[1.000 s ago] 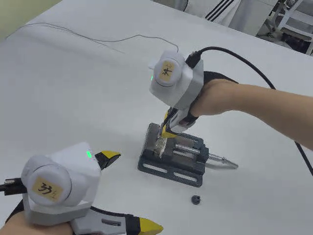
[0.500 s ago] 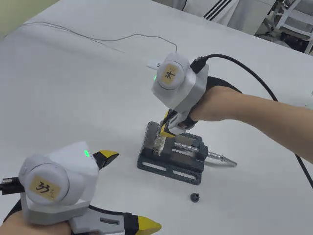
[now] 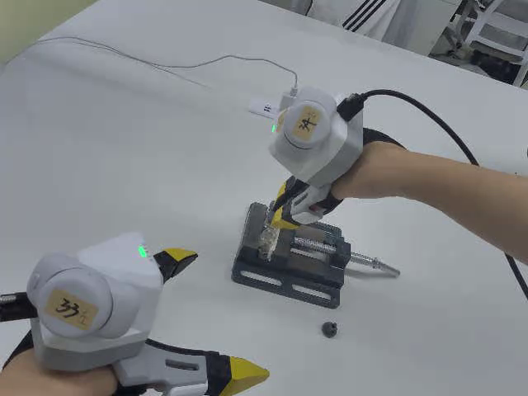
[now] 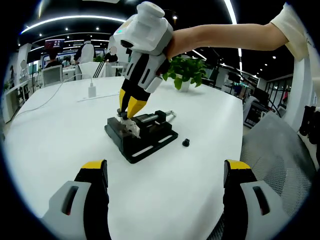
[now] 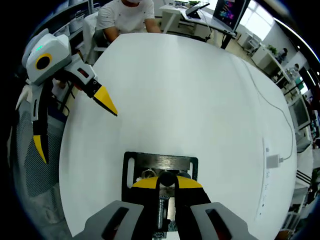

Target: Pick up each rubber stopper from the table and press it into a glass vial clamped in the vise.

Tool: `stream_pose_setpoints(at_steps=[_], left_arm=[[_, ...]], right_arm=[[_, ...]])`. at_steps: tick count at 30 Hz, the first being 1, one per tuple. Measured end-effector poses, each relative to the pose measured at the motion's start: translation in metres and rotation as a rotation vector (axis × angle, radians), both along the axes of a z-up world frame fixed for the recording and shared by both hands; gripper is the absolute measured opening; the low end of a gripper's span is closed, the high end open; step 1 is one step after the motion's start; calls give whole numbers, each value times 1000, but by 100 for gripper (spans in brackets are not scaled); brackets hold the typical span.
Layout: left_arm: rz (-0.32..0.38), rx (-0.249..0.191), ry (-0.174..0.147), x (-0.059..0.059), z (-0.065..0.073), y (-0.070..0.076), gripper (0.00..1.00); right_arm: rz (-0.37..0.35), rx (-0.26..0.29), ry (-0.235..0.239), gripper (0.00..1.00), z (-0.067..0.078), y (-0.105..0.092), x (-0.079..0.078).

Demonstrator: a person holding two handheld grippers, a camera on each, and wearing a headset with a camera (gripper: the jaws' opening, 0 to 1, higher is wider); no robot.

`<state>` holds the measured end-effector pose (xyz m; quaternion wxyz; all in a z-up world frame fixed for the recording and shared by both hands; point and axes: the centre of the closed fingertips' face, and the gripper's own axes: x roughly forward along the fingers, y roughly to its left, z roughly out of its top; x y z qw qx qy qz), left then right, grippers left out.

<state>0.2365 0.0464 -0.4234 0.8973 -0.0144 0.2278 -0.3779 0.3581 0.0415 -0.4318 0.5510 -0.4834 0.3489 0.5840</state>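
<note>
A black vise [image 3: 290, 268] stands mid-table with a glass vial [image 3: 268, 240] clamped at its left end. My right gripper [image 3: 279, 219] points down right over the vial, shut on a dark rubber stopper [image 5: 166, 178] that sits between its yellow tips above the vise [image 5: 160, 164]. Whether the stopper touches the vial's mouth is hidden. Another black stopper [image 3: 330, 329] lies loose on the table in front of the vise, also seen as the stopper [image 4: 186, 142]. My left gripper [image 3: 219, 316] hovers open and holds nothing at the near left, well short of the vise [image 4: 142, 136].
The white table [image 3: 124, 165] has wide bare room to the left and back. A white charger plug [image 3: 262, 106] with its thin cable lies behind the vise. The vise's screw handle [image 3: 373, 265] sticks out to the right. Chairs and a person stand beyond the far edge.
My right gripper's body has leaned slightly to the right while its tips stay over the vial. The left gripper and the loose stopper keep their places.
</note>
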Motion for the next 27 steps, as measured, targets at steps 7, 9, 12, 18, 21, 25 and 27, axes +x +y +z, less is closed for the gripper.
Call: stream_pose_setpoints(at_steps=[7,9,12,18,21,25,27], left_arm=[[-3,0,1,0,0,0,95],[-5,1,1,0,0,0,95],[-5,0,0,0,1,0,95],[0,1,-1,2,1,3,95],[6,-1,-1,4,1,4,95],[9,-4,3,4,-1,4,95],[10,-5,6,5,-2,4,95]], right_arm=[[6,7,4,10,0,2,-2],[4,11,8,12,1,2,-3],[2,19,-1,14,1,2,1],[14,35,38,17,13,1,5],[26,31,76,15,17,1,8],[35,27,119,11,23,2,4],[33,22,150,9,22,2,1]])
